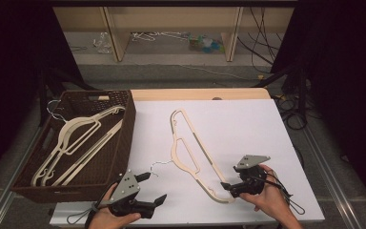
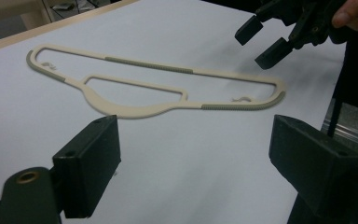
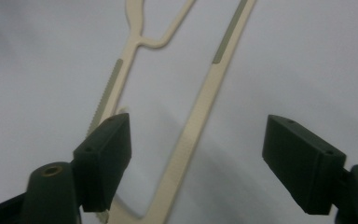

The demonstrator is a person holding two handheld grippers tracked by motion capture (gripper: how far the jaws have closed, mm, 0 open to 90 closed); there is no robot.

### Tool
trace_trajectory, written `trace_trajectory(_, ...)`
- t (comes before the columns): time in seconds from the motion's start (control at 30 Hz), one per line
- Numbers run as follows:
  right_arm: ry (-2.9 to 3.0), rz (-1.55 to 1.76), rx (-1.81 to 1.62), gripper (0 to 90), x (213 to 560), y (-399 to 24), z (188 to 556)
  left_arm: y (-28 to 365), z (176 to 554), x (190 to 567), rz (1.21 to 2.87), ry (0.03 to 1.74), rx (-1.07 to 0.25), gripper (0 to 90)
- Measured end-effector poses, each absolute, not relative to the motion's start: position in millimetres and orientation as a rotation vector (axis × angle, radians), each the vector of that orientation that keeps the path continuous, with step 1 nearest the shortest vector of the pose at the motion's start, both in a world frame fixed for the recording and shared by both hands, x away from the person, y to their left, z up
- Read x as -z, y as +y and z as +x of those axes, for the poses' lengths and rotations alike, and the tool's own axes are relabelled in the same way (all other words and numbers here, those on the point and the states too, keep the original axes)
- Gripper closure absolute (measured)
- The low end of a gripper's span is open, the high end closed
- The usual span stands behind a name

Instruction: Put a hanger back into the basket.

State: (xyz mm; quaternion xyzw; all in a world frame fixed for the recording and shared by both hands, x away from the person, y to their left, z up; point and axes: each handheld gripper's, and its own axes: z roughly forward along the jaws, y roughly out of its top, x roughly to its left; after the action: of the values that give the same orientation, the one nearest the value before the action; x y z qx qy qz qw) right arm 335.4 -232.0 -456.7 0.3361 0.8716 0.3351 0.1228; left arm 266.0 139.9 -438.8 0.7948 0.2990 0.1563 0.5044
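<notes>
Both grippers sit nearest, at the table's (image 1: 248,119) near edge. Largest is the white table itself; next, the dark wicker basket (image 1: 124,143) at its left, with cream hangers (image 1: 76,138) lying inside. On the bare tabletop lies one cream plastic hanger (image 1: 190,152), flat, its wire hook (image 1: 159,164) pointing toward the left gripper (image 1: 152,188). That gripper's jaws stand wide apart and hold nothing (the hanger lies beyond them, untouched). The right gripper (image 1: 228,187) hovers over the hanger's near end; its jaws gape wide, straddling the hanger's arm (image 3: 200,116) without pressing on it.
</notes>
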Motion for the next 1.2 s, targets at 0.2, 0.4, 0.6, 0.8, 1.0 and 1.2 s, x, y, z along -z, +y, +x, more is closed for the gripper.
trace_trajectory(0.2, 2.613, 0.975, -0.864, 33.3, 461, -221, 352, 143, 268, 442, 1.940, 0.723, -0.401, 16.7)
trace_trajectory(0.4, 2.680, 1.026, -0.759, 39.6, 466, -210, 364, 145, 269, 444, 1.947, 0.738, -0.408, 16.7)
trace_trajectory(0.6, 2.720, 1.047, -0.673, 44.1, 467, -200, 372, 145, 269, 445, 1.944, 0.740, -0.400, 17.1)
trace_trajectory(0.8, 2.743, 1.012, -0.605, 51.5, 465, -195, 371, 143, 269, 446, 1.972, 0.718, -0.393, 16.9)
trace_trajectory(1.0, 2.782, 1.035, -0.511, 57.8, 462, -191, 371, 142, 269, 446, 1.968, 0.722, -0.391, 17.1)
trace_trajectory(1.2, 2.795, 1.091, -0.443, 58.3, 460, -186, 375, 144, 268, 446, 1.970, 0.726, -0.402, 17.4)
